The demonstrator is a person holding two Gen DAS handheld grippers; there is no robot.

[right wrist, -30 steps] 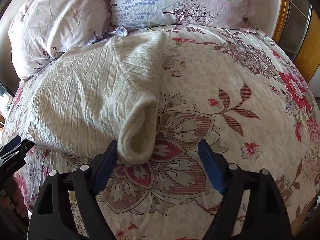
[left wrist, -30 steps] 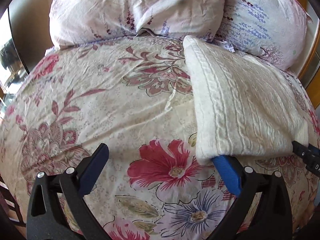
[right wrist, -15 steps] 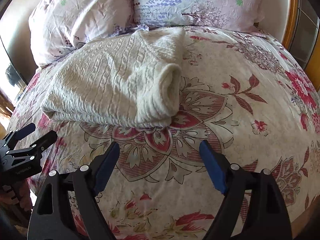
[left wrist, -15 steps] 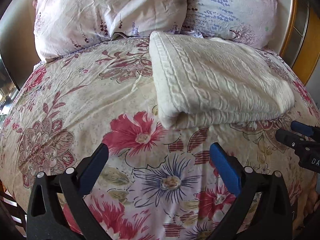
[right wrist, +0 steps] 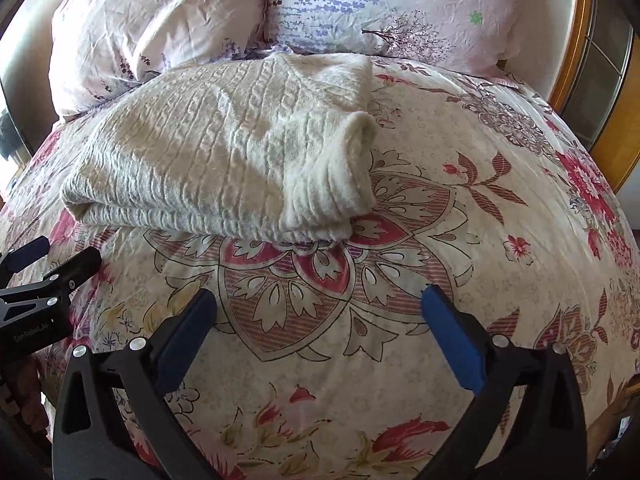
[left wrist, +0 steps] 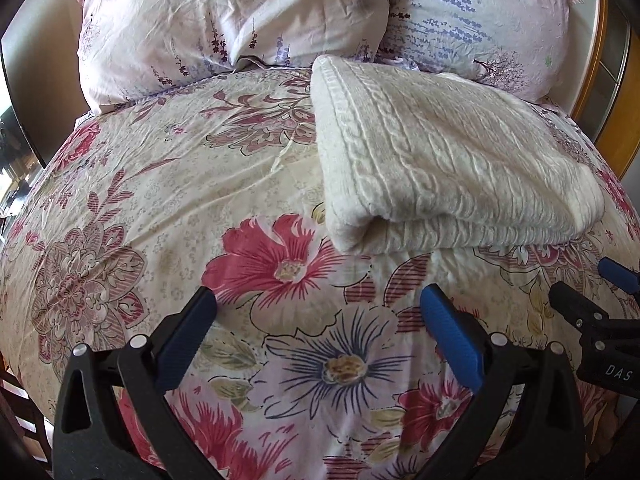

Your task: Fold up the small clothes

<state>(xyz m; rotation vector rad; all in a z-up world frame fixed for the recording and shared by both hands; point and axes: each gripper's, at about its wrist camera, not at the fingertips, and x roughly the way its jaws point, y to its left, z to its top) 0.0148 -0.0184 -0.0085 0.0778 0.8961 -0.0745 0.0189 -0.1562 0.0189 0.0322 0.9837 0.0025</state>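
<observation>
sweater (left wrist: 440, 160), cream cable-knit, lies folded on the flowered bedspread (left wrist: 180, 200) just below the two pillows (left wrist: 240, 12), free of both tools. left to right: left gripper (left wrist: 318, 328) jaws stand wide open, nothing between them, only bedspread; the sweater lies ahead and to the right of it, its near-left corner the closest part. sweater's long axis runs across, side to side, with the thick folded edge facing the grippers. the right end is bulkier, a rolled sleeve or cuff (right wrist: 340, 184) sitting on top. right gripper (right wrist: 318, 316) jaws are opening, nothing between them; the sweater (right wrist: 224, 148) lies ahead and to its left, the cuff end nearest. both grippers are near the front edge but apart from it, about equally close. fold looks nearly done; a further fold would likely take that front edge.
</observation>
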